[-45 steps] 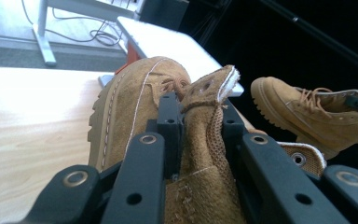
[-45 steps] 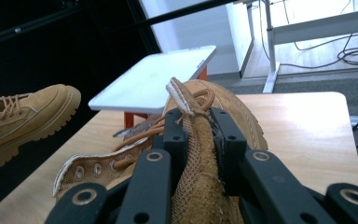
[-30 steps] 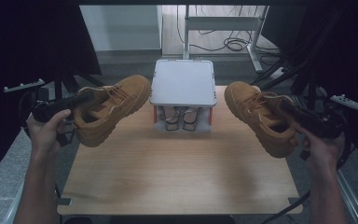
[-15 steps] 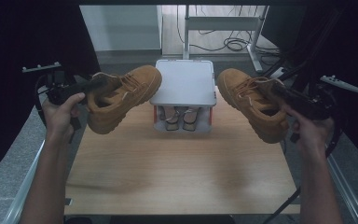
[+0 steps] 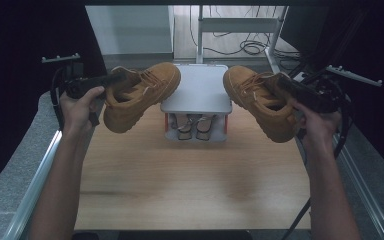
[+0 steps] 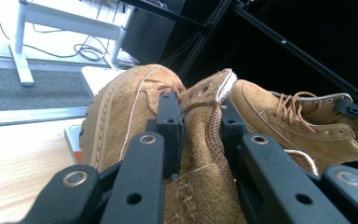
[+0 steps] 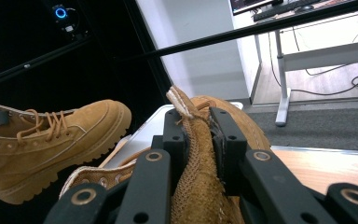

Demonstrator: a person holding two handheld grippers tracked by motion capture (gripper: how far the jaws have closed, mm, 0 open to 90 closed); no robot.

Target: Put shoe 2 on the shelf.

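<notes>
Both tan suede boots were off the table, one in each gripper. The left gripper was clamped on the tongue and collar of the left boot, which hung tilted over the far left of the wooden table, toe pointing right toward the white rack and sole turned down and leftward. In the left gripper view the two black jaws pinched the padded mesh-lined tongue between them, pads pressed into the fabric; some faint stamped lettering showed on the tongue lining low in that view, too blurred to read. The right gripper likewise held the right boot by its tongue, the boot suspended at the far right, toe toward the rack, heel dropping toward the near right. In the right gripper view the jaws squeezed the tongue's mesh, with the other boot seen beyond at left, lugged sole and laces plain. No brand mark or label could be made out on either boot's outer. The rack stood at the far middle of the table, between the boots, with a pair of pale shoes on the shelf under its top. Each hand gripped its tool near the table's side edges; cables lay on the floor beyond.
</notes>
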